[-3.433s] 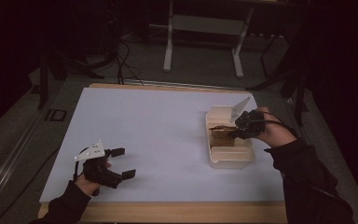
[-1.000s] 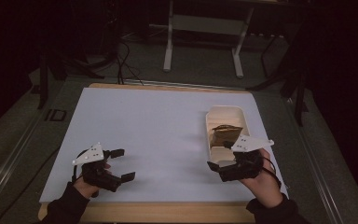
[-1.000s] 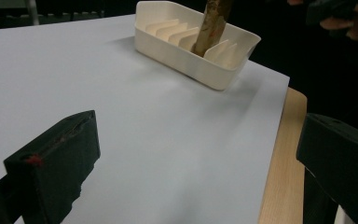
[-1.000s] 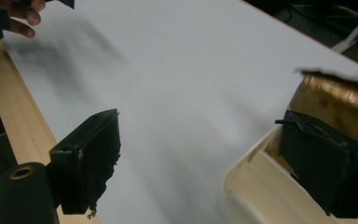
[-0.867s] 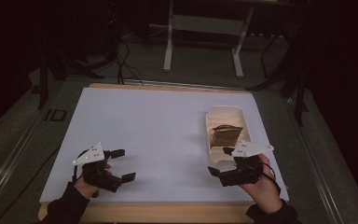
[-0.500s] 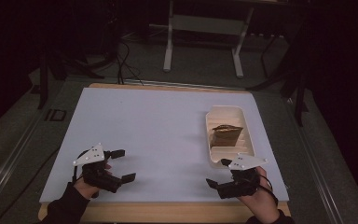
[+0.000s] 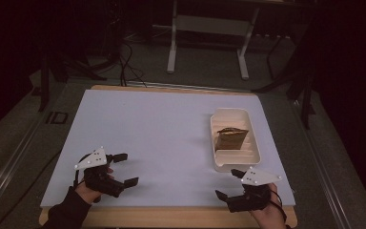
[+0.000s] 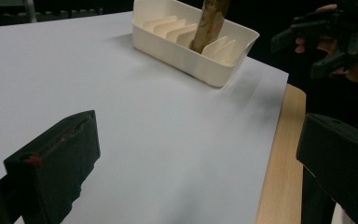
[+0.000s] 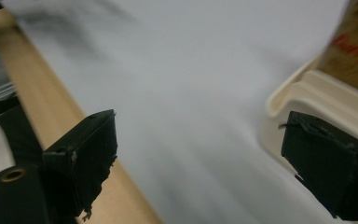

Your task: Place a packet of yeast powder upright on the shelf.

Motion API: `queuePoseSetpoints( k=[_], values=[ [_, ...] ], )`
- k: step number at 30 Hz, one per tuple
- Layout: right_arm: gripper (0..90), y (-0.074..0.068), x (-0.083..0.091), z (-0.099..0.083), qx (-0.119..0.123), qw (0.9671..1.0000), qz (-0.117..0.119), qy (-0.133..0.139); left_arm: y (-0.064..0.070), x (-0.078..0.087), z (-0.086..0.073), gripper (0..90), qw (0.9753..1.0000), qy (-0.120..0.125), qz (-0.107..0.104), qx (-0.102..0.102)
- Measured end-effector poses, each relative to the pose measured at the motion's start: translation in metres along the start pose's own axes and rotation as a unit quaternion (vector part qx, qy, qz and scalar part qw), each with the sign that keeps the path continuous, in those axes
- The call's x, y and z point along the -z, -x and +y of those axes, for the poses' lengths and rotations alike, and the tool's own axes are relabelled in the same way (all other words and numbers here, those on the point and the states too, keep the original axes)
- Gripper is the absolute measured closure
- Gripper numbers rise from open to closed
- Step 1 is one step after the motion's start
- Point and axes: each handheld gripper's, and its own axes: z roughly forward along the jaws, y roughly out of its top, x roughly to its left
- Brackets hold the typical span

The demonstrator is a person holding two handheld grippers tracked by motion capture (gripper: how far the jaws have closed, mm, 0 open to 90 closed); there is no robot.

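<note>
While both grippers' jaws gape, cream rack holds brown packet, white table.

Brown packet, blurred, edge-cropped

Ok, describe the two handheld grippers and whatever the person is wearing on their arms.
Both are black two-jaw tools. The left gripper and the right gripper each carry a pale grey three-cornered plate with small dots at its corners. The jaws are blocky black pads, worn at the edges, and the left gripper's pad has a small red mark. A dark cable loops beside each one. The left forearm wears a dark sleeve.
</note>
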Motion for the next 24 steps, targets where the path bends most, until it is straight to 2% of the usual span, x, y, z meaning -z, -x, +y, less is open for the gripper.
queuePoseSetpoints(
  k=[3,6,12,14,15,19,24],
  values=[
    [10.3,0.001,0.002,-0.003,0.008,0.9999,-0.007,0.001,0.0,0.0,0.0,0.5,1.0,-0.001,0.0,0.0],
    [10.4,0.002,0.003,-0.007,0.028,0.9995,-0.011,-0.002,0.0,0.0,0.0,0.5,1.0,0.002,0.001,-0.001],
    [10.5,0.007,0.001,-0.011,0.025,0.9996,-0.012,-0.001,0.001,0.0,0.0,0.5,1.0,0.006,0.005,-0.003],
    [13.3,0.008,0.001,-0.012,0.026,0.9996,-0.014,-0.002,0.001,-0.001,0.0,0.5,1.0,0.005,0.005,-0.005],
    [13.2,0.008,0.002,-0.012,0.027,0.9996,-0.012,-0.001,0.002,-0.001,0.0,0.5,0.9999,0.001,0.009,-0.011],
    [13.2,0.006,0.002,-0.011,0.034,0.9994,-0.005,0.005,0.001,-0.001,-0.002,0.5,0.9999,0.001,0.009,-0.006],
    [13.7,0.007,0.001,-0.012,0.04,0.9992,-0.004,0.0,0.002,-0.001,-0.002,0.5,0.9999,0.0,0.009,-0.007]
  ],
)
